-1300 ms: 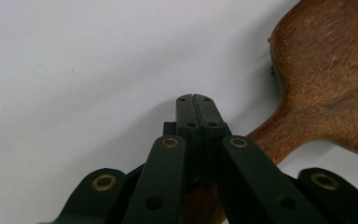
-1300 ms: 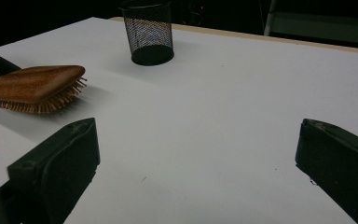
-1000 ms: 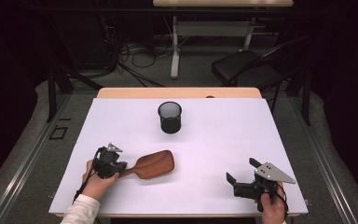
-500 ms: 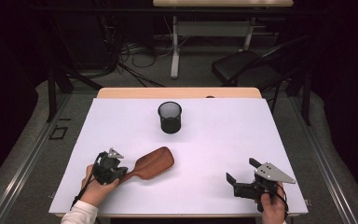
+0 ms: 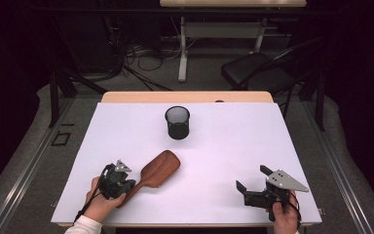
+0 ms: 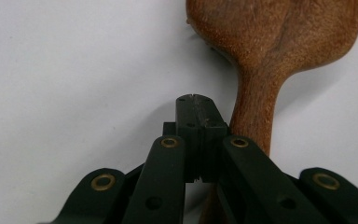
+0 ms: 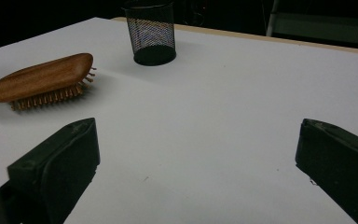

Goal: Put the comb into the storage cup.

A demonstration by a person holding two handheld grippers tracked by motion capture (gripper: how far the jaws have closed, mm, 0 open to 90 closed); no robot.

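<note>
Hairbrush: one brown wooden paddle hairbrush (image 5: 153, 174) lies bristles-down on the white table (image 5: 224, 146), in its near left part, well apart from the cup.

Long axis: it runs diagonally in the high view, the broad head toward the table's middle and the cup, the handle pointing back to the near left corner and the person's left hand (image 5: 100, 204).

Left gripper: the black two-jaw left gripper (image 6: 199, 112) sits at the handle end. In the left gripper view its jaws are pressed flat together with nothing between them, and the handle runs along just beside them, on that view's right, touching or nearly so. The brush is not gripped.

Right gripper: the black right gripper (image 5: 252, 187), with its grey three-cornered plate, hovers low at the near right of the table, jaws spread wide and empty. In the right gripper view the brush lies far off to the left.

Nearer hand: the left, clearly; the right is well apart from the brush.

Likely need: by my judgement, to take the handle the left jaws would have to part and shift sideways onto it.

Cup: one black wire-mesh cup (image 5: 177, 122) stands upright toward the far middle of the table; it looks empty.

Count: one brush, one cup, two grippers.
</note>
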